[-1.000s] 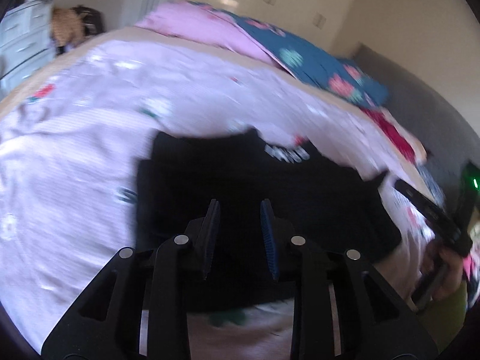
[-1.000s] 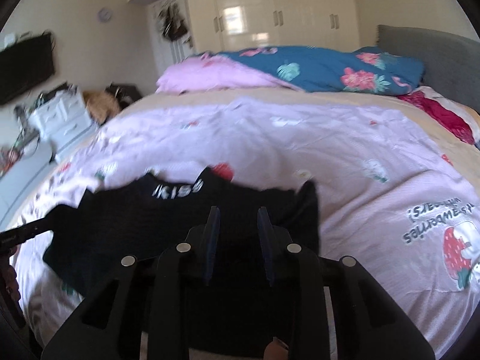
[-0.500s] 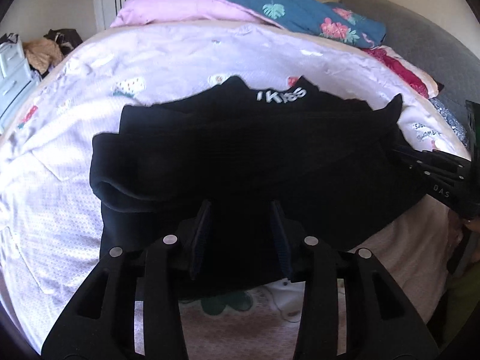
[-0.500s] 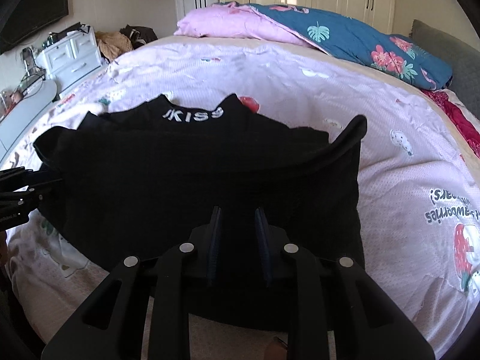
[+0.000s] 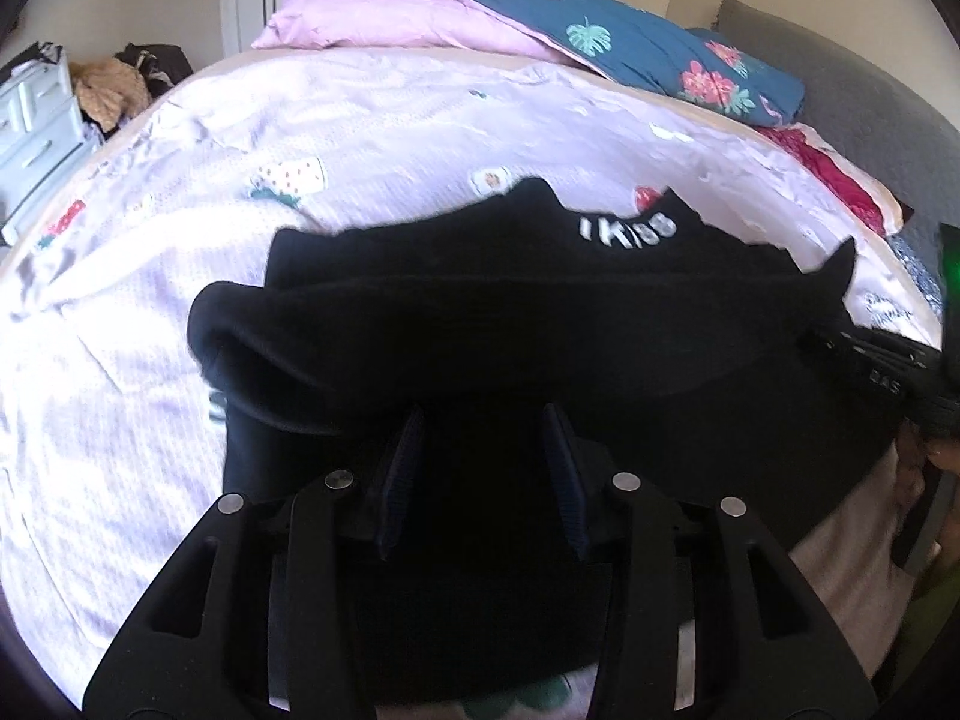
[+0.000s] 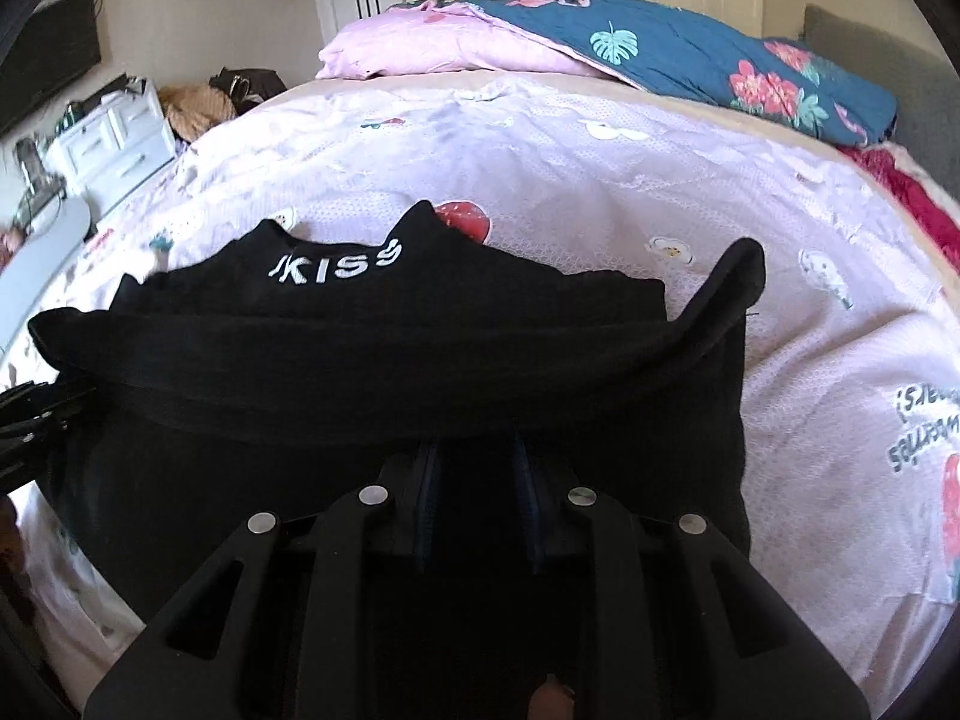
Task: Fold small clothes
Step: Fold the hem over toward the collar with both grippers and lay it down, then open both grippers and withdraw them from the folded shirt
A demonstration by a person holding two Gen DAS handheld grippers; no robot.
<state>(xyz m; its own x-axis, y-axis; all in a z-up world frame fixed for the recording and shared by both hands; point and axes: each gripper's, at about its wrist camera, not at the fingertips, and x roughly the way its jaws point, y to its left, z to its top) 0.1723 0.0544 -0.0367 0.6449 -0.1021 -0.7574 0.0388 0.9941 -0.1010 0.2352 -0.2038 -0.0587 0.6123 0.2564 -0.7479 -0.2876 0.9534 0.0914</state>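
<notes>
A small black garment [image 5: 540, 324] with white "KISS" lettering lies on the pink bedspread [image 5: 150, 360], its near edge folded over toward the lettering. It also shows in the right wrist view [image 6: 384, 360]. My left gripper [image 5: 483, 420] is open over the garment's near left part, fingers apart with nothing between them. My right gripper [image 6: 477, 450] has a narrower gap between its fingers, with tips under the folded black edge; grip on cloth is unclear. The right gripper also shows at the right of the left wrist view [image 5: 870, 360], and the left gripper at the left of the right wrist view [image 6: 36, 414].
A pink pillow [image 6: 432, 48] and a blue floral quilt [image 6: 690, 54] lie at the far end of the bed. A grey headboard [image 5: 870, 120] is at the right. White drawers [image 6: 114, 138] and clutter stand beside the bed's left side. Wardrobe doors line the back wall.
Both grippers carried the garment's near edge forward over itself, making a fold. The left gripper's fingers have spread wider apart. The views now sit closer to the garment.
</notes>
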